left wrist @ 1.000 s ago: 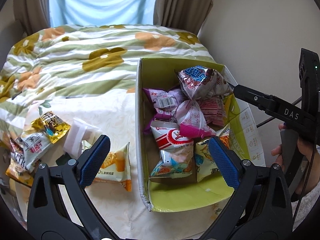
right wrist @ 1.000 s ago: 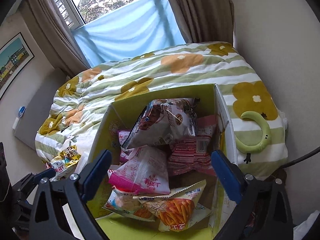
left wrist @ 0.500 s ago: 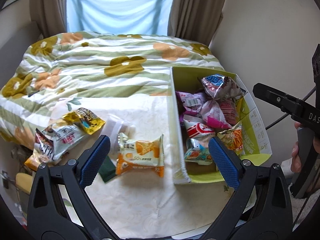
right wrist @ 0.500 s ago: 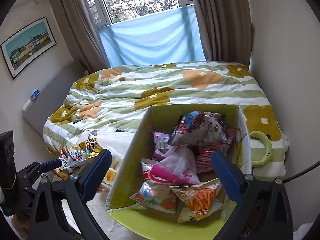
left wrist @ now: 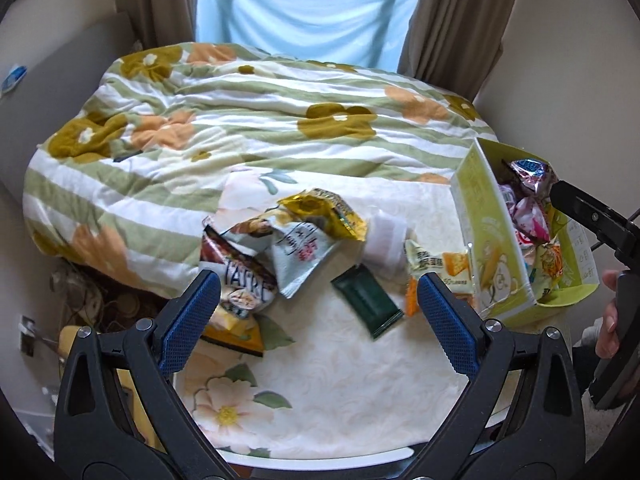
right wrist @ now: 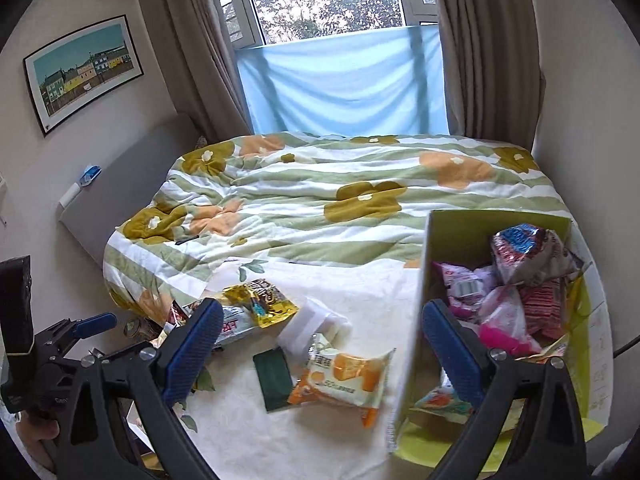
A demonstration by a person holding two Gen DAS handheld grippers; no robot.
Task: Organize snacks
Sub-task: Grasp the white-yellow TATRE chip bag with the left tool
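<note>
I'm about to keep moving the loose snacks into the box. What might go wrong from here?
The heap of foil packets sits at the table's left edge, partly overhanging; a nudge from the open left gripper might tip some off. The yellow-green cardboard box is already piled high, so added packets may slide out. The flat dark green sachet lies partly under the orange-and-white cake packet, so a grab could drag both.

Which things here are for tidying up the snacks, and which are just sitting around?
For the job:
green box
orange snack pack
dark green packet
gold packet
left gripper, right gripper, both open

Just lying about:
flowered quilt
framed picture
curtains
</note>
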